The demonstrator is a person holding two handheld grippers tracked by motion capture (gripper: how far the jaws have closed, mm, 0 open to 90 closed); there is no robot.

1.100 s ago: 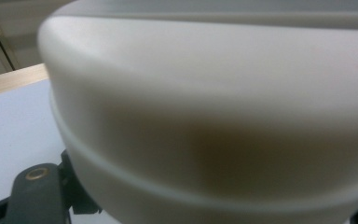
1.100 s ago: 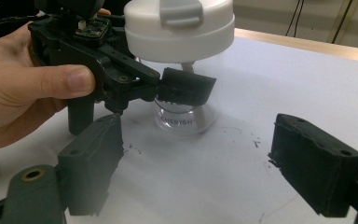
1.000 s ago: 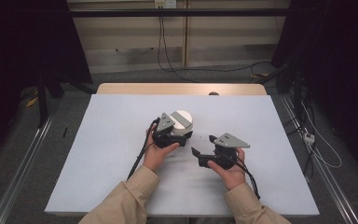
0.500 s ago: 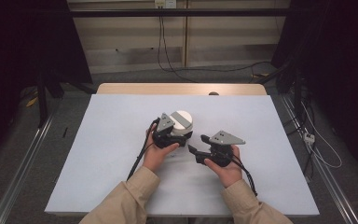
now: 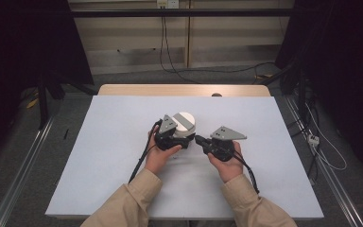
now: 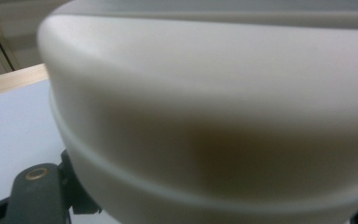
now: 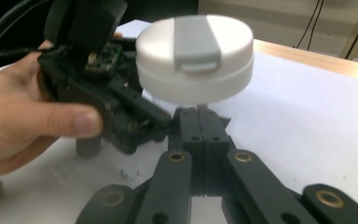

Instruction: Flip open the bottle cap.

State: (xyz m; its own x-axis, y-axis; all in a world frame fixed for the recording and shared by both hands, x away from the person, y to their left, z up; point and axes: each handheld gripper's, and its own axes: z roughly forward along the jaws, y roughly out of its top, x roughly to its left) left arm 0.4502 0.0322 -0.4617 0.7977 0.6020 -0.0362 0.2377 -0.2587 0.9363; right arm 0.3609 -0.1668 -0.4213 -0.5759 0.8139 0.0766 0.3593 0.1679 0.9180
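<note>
A: Entry, near side first. The right claw (image 7: 200,122) has just been closing; its jaws now stand pressed together with nothing between them, tips just short of the white lidded container (image 7: 195,55).

B: Compared with a second ago?

A: Then the jaws were spread and the claw sat further from the container. It has since edged toward it, in the high view.

B: And the other one?

A: The left claw (image 5: 182,137) is clamped on the container (image 5: 184,124), which sits near the middle of the table (image 5: 113,156). In the left gripper view the container's wall (image 6: 214,116) is hard against the lens. No change there.

B: Reading for the work?

A: Judgement only: the left steadies the body while the shut right tip is set up to poke or lift the grey tab on the lid (image 7: 196,39). The lid is still on.

B: Room beyond the container?

A: Bare table on all sides of it; the wooden far edge (image 5: 184,90) lies well behind it. Side edges are well apart from the container.
</note>
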